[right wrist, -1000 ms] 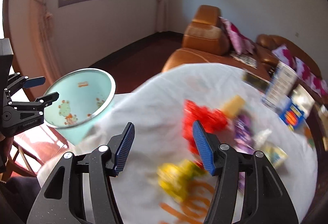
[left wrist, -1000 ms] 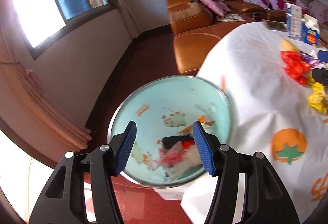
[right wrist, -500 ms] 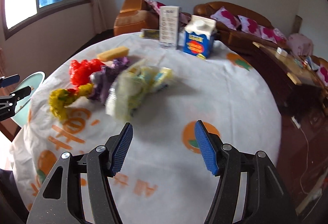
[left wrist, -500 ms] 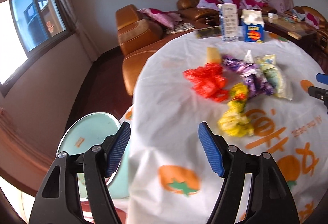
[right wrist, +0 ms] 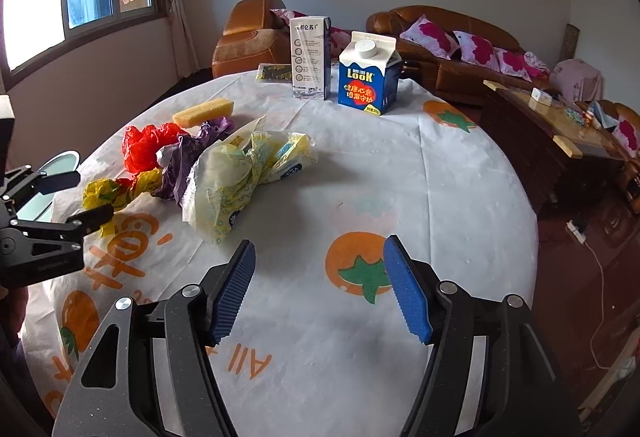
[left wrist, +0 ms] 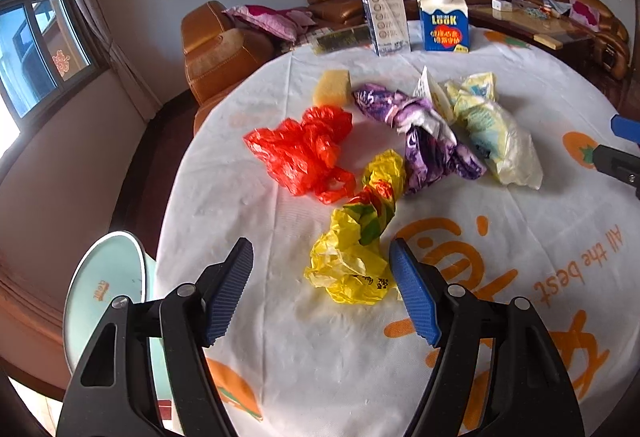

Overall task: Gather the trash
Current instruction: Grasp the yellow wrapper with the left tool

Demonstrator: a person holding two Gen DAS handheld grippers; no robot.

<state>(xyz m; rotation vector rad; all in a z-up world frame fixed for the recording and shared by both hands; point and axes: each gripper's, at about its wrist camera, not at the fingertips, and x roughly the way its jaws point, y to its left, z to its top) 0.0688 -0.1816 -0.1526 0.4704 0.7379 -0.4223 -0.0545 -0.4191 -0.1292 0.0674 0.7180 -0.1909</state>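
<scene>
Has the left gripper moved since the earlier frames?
Yes. The left gripper swung from over the basin to the yellow bag on the table, its fingers opening, empty.

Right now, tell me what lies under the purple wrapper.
The purple wrapper rests on the white tablecloth, its near end overlapping the yellow bag. The pale yellow bag presses against its side. Anything beneath its folds is covered.

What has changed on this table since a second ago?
Both grippers swung away from the mint-green bin toward the table, and their jaws have just been opening with nothing between them. The left gripper now faces the yellow bag; the right gripper faces bare tablecloth near the pale yellow bag. The trash pile and cartons have not moved.
</scene>
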